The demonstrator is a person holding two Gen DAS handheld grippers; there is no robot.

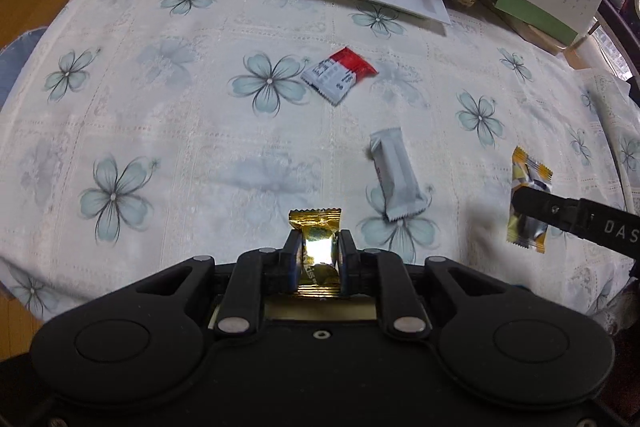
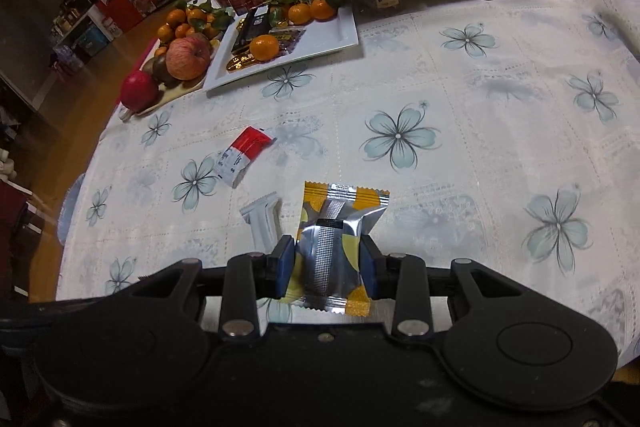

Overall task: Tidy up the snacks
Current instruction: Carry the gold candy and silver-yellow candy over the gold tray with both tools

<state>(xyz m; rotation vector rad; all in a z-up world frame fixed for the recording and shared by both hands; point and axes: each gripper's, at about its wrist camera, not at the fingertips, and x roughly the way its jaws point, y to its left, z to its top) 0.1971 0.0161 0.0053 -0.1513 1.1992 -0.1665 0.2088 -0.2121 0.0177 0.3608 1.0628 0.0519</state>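
You held a gold candy [image 1: 316,245] in your left gripper [image 1: 319,251] and a yellow packet [image 2: 334,247] in your right gripper [image 2: 329,259], the white plate [image 1: 416,5] lying far ahead.

Left gripper [image 1: 319,251] and right gripper [image 2: 328,263]: matte black bodies, round side discs, silver pivot rivets, blue-edged finger pads, white "DAS" lettering on right.

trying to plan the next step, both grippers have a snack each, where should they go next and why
Probably carry both toward the white tray at the far side. The left gripper is shut on a gold candy, the right gripper on a yellow-and-silver packet, and that tray already holds wrapped sweets. Two packets, a red-and-white one and a white one, wait on the cloth.
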